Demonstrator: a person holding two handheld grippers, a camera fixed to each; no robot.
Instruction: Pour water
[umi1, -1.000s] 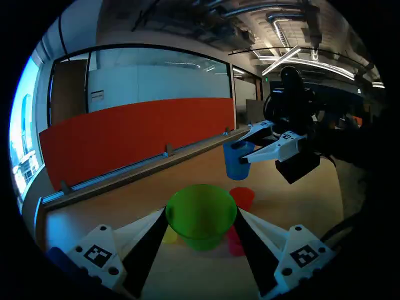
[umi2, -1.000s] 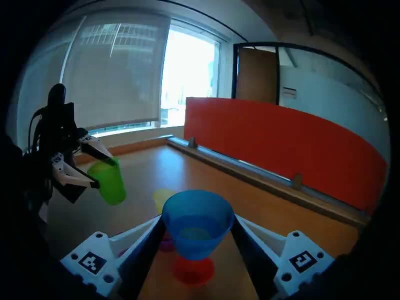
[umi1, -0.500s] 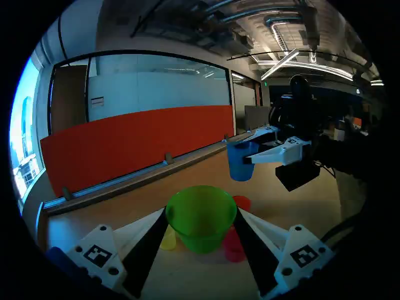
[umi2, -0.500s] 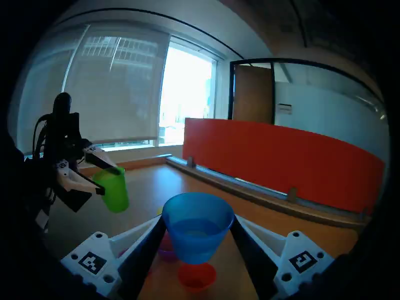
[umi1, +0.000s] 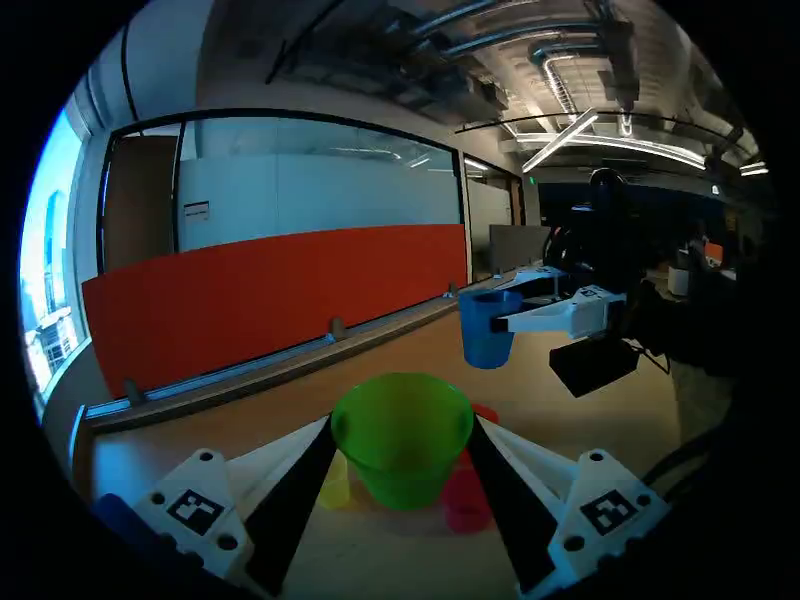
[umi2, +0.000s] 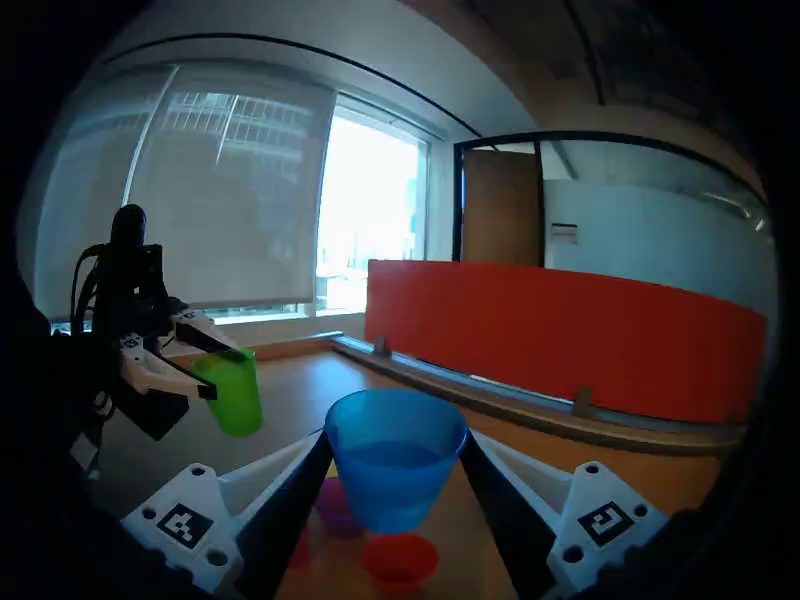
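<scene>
Two cups are held upright above the table (umi1: 380, 350), probably so that nothing spills before pouring. The left gripper (umi1: 402, 445) is clamped on the green cup (umi1: 402, 425). The right gripper (umi2: 395, 475) is clamped on the blue cup (umi2: 395, 450), which appears to hold water. Both grippers are level, face each other and are well apart. Small cups (umi2: 398, 560) stand on the table below.

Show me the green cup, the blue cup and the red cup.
green cup (umi1: 402, 440), left gripper view, front wall.
blue cup (umi2: 396, 475), right gripper view, front wall.
red cup (umi2: 399, 563), right gripper view, inside.
</scene>
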